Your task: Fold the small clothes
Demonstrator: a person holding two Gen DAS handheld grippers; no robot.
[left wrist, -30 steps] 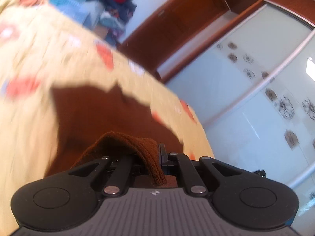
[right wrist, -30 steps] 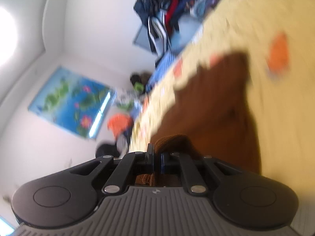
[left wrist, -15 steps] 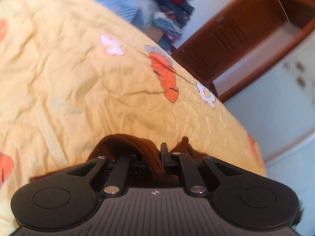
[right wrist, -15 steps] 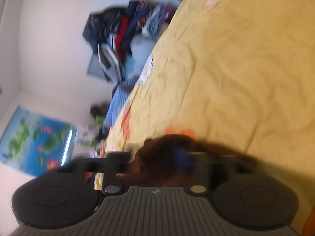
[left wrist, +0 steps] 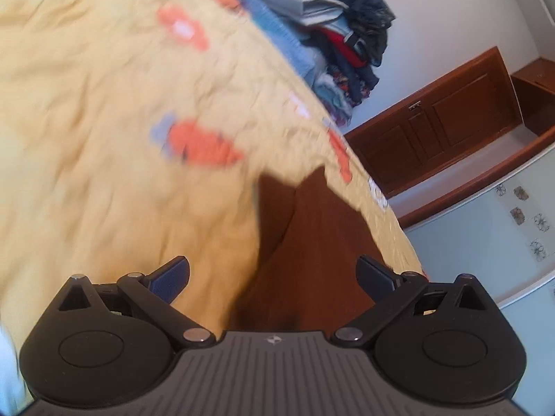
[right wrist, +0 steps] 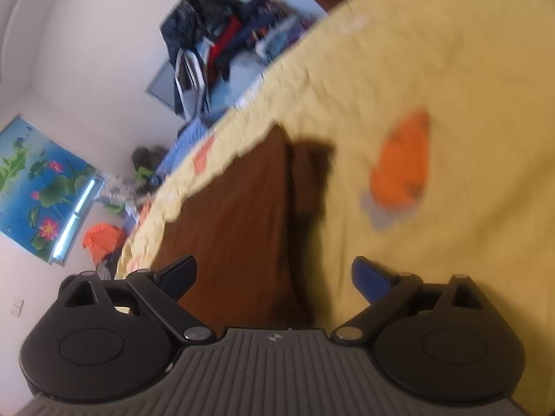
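Both wrist cams close, angled down, sharing brown garment (left wrist: 312,242), bedspread (right wrist: 451,69)

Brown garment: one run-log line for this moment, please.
garment: brown garment flat on yellow bedspread | left tongs: opening, unpressed | right tongs: opening, unpressed

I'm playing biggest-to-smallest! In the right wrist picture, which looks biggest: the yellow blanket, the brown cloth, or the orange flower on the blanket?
1. Yellow blanket, filling most of the view.
2. Brown cloth, though it looks bigger for lying near the camera.
3. Orange flower, clearly smallest.

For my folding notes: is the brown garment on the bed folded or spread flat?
Folded: the brown garment shows a doubled layer with a crease, lying on the yellow bedsheet.
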